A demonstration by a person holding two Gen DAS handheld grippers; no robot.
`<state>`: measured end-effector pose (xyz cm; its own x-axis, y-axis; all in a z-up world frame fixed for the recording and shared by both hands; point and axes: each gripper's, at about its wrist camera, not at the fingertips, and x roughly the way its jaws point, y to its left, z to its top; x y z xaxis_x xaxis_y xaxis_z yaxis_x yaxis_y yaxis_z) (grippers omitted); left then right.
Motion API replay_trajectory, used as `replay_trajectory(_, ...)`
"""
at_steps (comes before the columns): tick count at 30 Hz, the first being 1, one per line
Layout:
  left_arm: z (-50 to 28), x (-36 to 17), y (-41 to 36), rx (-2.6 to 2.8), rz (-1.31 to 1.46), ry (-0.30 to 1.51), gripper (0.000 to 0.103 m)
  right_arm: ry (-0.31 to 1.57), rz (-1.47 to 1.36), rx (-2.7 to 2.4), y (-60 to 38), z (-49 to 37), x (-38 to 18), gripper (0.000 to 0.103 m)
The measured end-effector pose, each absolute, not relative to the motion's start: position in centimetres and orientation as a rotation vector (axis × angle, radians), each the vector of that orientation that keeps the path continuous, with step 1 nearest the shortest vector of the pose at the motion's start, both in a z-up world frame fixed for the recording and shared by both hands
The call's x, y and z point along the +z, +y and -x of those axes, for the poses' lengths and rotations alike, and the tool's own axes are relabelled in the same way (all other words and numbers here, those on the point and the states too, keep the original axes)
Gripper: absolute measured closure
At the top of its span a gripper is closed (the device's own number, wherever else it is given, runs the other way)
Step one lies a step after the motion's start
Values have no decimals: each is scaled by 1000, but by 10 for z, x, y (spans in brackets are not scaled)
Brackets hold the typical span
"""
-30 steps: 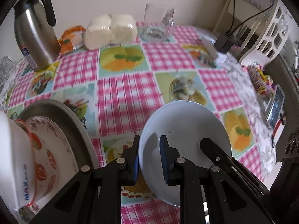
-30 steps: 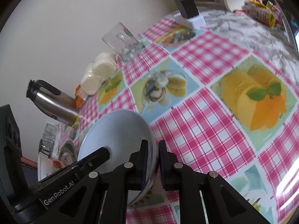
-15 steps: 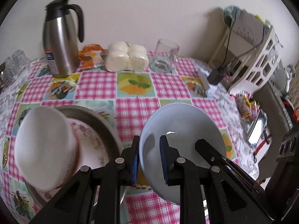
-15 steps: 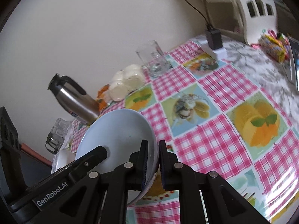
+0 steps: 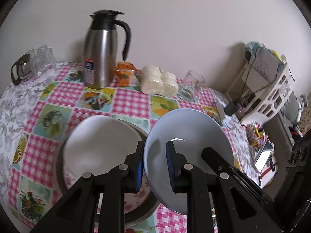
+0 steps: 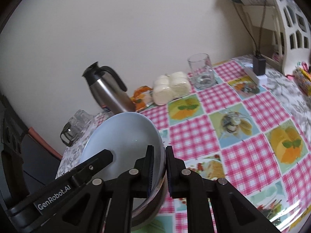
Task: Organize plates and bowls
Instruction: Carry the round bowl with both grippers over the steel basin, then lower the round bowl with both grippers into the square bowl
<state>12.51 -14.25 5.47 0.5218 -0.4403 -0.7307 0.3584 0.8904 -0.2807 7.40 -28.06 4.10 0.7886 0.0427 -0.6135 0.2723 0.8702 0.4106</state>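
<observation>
A pale blue bowl [image 5: 188, 136] hangs above the table, tilted, held by both grippers on opposite sides of its rim. My left gripper [image 5: 154, 163] is shut on the bowl's left rim. In the right wrist view the same blue bowl [image 6: 124, 136] has my right gripper [image 6: 159, 167] shut on its right rim. Left of it, a white bowl [image 5: 101, 141] rests on a flowered plate [image 5: 136, 198] inside a round metal tray [image 5: 149, 211]. The tray's edge [image 6: 151, 203] shows just under the blue bowl.
Along the wall stand a steel thermos jug [image 5: 101, 54], an orange packet [image 5: 125, 73], wrapped white buns [image 5: 159, 81] and a drinking glass [image 5: 192, 85]. Glass cups [image 5: 31, 64] sit far left. A white rack [image 5: 272, 89] with cables and a phone [image 5: 263, 155] lie right.
Both grippers have risen with the blue bowl still clamped, and the views have rolled. The bowl now hangs higher, closer to the white bowl and tray.
</observation>
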Motion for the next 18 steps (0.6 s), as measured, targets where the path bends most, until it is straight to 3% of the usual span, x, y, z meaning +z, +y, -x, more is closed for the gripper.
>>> replay_trajectory(18,-134,62,-75,-404,215,875,81,641,-447,-44,-219,-94,49,90)
